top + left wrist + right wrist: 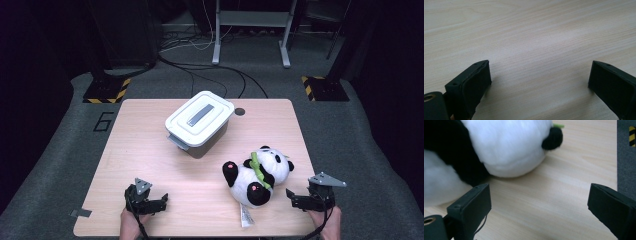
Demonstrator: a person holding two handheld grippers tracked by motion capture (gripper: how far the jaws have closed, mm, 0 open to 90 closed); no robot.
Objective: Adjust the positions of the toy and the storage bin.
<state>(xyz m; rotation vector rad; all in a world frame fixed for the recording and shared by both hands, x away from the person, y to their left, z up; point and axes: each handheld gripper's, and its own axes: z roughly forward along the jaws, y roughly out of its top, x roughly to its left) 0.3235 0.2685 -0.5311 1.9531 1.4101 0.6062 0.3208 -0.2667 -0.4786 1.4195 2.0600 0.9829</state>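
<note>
**Two open hand-held grippers at the near edge, panda beside the right one**

Two black hand-held grippers rest low over the near edge of the pale wood-grain worktop (150, 145), each held by a hand coming in from the bottom of the high view. The left hand-held gripper (159, 201) sits at the near left, its jaws spread wide with nothing between them; in the left gripper view (539, 80) there is just bare wood grain in the gap. The right hand-held gripper (291, 197) sits at the near right, jaws pointing left toward the toy, equally wide apart and holding nothing. In the right gripper view (539, 202) the gap between the jaws is bare wood.

Just beside the right hand-held gripper, to its left, lies the black-and-white plush panda toy (257, 175), on its side on the worktop with a green leaf across its chest and a white label trailing toward the near edge. In the right gripper view the panda's white body (506, 147) lies just beyond the left jaw, near it but not between the jaws.

Farther off, near the middle of the worktop toward its far edge, stands a white rectangular plastic storage box with its lid on (200, 122), well apart from both hand-held grippers. Grey carpeted floor (360, 125) surrounds the worktop.
</note>
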